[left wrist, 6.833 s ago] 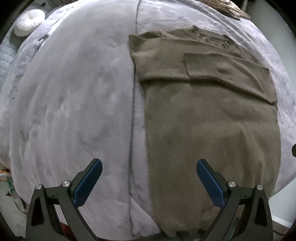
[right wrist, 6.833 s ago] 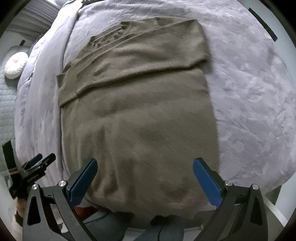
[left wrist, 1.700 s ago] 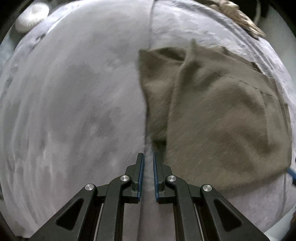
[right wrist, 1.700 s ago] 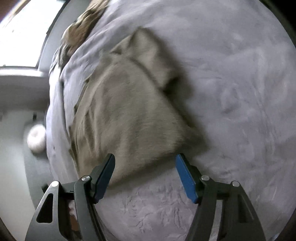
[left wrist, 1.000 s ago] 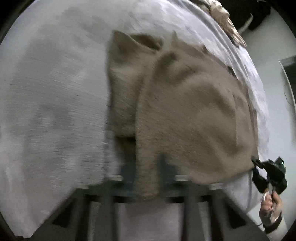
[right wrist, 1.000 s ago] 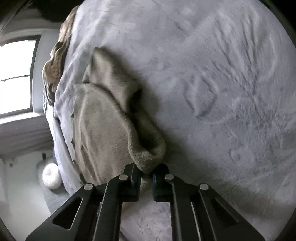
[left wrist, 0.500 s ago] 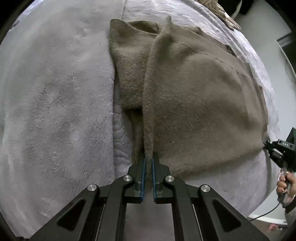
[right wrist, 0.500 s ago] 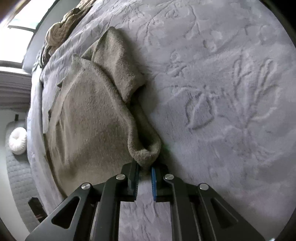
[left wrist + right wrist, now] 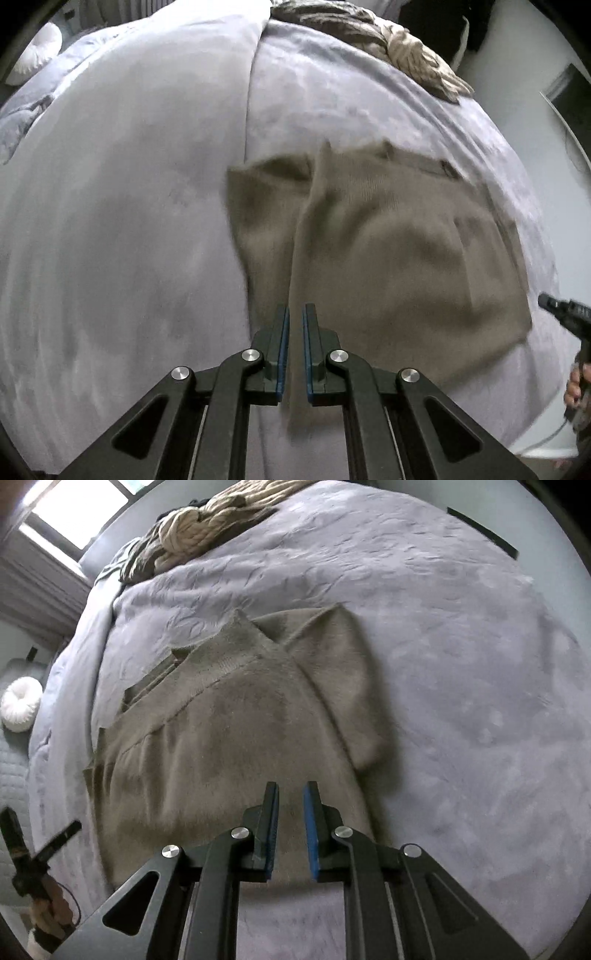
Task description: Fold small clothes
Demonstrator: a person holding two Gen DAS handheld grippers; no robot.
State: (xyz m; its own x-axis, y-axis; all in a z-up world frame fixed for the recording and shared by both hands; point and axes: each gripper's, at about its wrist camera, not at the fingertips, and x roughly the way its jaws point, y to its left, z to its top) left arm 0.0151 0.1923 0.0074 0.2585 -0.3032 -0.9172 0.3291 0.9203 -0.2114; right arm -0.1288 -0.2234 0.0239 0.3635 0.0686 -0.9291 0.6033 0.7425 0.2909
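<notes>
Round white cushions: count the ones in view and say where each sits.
1. The round white cushion lies on the grey quilted surface beside the bed, at the left edge of the right wrist view; the left wrist view shows the same one at its top left corner. Others may be hidden.

free: grey blanket [image 9: 461,635] around sweater [image 9: 229,738] | obstacle: knitted throw [image 9: 207,520] (far edge)

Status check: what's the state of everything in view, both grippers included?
sweater: folded over itself, lying on the blanket
left gripper: shut on the sweater's edge
right gripper: jaws just opening, narrow gap, nothing between them
blanket: spread flat under the sweater
knit throw: bunched at the far end
round cushion: lying beside the bed
</notes>
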